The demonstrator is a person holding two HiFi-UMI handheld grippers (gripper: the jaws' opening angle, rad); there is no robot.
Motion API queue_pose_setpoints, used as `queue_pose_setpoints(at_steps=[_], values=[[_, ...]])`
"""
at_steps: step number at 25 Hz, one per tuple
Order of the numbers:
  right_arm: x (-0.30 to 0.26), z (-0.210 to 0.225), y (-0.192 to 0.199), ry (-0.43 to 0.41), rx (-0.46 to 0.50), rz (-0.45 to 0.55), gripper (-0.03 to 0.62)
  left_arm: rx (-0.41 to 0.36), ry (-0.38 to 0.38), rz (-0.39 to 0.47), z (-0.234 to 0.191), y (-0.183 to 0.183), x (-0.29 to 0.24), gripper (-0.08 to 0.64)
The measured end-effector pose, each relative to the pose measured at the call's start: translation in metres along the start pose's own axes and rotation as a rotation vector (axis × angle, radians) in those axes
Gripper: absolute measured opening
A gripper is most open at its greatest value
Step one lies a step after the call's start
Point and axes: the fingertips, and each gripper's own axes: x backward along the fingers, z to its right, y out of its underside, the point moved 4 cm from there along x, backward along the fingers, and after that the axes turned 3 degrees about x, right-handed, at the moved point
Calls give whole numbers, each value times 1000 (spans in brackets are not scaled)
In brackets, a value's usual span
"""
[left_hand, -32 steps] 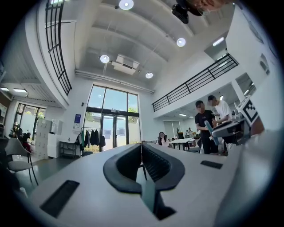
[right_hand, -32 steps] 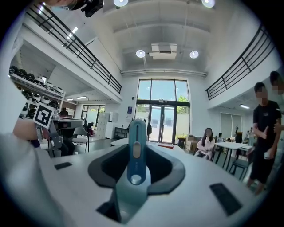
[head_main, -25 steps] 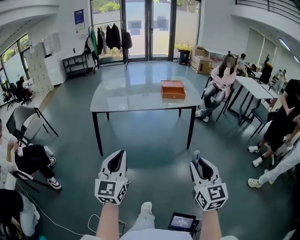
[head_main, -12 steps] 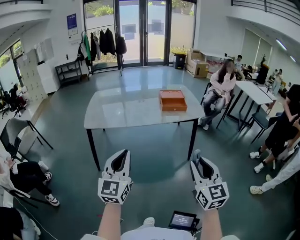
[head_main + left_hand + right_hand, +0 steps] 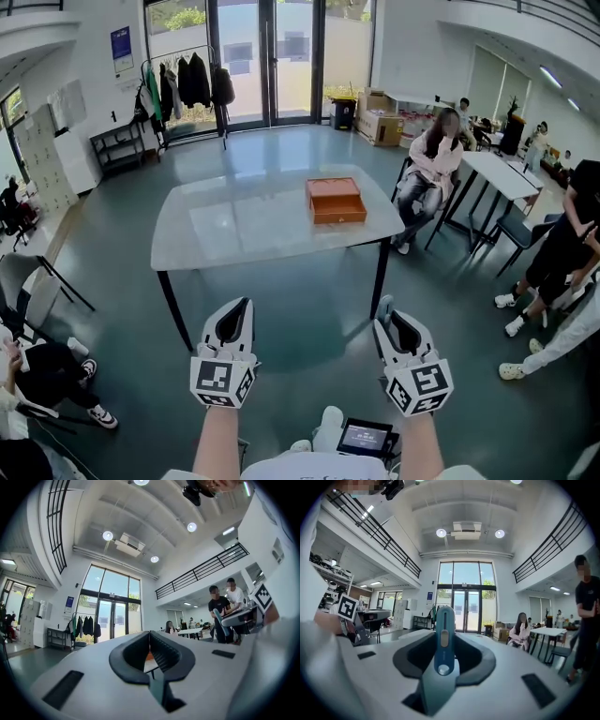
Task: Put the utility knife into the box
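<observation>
An open orange box (image 5: 336,200) sits on the right part of a pale glass-topped table (image 5: 234,225), a few steps ahead of me. A blue utility knife (image 5: 444,637) stands upright between the jaws of my right gripper (image 5: 444,632), which is shut on its handle; its tip pokes out of that gripper (image 5: 385,309) in the head view. My left gripper (image 5: 244,307) is held level beside it, jaws shut and empty. Through the left gripper's (image 5: 150,633) jaw loop a sliver of the orange box (image 5: 148,656) shows. Both grippers hang in the air well short of the table.
A seated person (image 5: 433,159) is just right of the table, with another table (image 5: 502,178) and standing people (image 5: 562,244) further right. Chairs (image 5: 37,291) and a seated person (image 5: 42,370) are at the left. A small screen (image 5: 364,439) hangs at my waist. Glass doors (image 5: 272,56) lie behind.
The table and box have drawn nearer and shifted slightly left in the head view. Both grippers keep their pose, and the knife stays in the right one.
</observation>
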Motion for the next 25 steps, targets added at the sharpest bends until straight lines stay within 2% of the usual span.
queue_pose_setpoints(at_steps=[9, 25], values=[[-58, 27, 0, -10, -10, 4, 133, -5, -21, -12, -23, 9, -51, 15], [-189, 110, 5, -59, -16, -13, 133, -7, -48, -27, -51, 27, -192, 15]])
